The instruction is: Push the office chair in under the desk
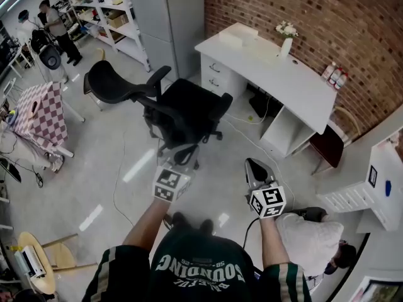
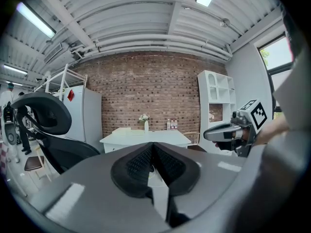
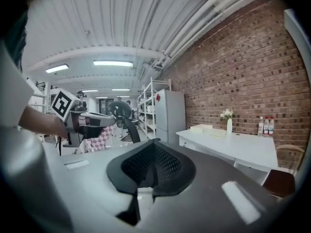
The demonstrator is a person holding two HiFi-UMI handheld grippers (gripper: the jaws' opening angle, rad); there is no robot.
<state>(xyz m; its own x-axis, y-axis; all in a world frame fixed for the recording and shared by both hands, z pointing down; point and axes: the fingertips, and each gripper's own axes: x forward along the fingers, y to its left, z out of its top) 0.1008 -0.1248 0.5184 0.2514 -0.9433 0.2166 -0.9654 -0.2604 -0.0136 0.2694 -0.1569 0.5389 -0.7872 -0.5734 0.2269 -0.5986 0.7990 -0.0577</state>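
Observation:
A black office chair (image 1: 186,115) with a mesh headrest (image 1: 108,80) stands on the floor, apart from the white desk (image 1: 296,83) and left of its knee opening. My left gripper (image 1: 184,157) hovers just in front of the chair's base, its jaws shut with nothing between them. My right gripper (image 1: 254,167) is shut and empty too, over bare floor before the desk. In the left gripper view the chair (image 2: 46,125) is at the left and the desk (image 2: 146,139) straight ahead. The right gripper view shows the desk (image 3: 233,147) to the right and the chair (image 3: 122,116) far left.
A brick wall (image 1: 315,17) backs the desk, which bears a flower vase (image 1: 286,43). A brown seat (image 1: 327,146) sits at the desk's right end, by a white cabinet (image 1: 371,181). A checkered table (image 1: 41,115), shelving (image 1: 107,11) and a floor cable (image 1: 119,175) lie left.

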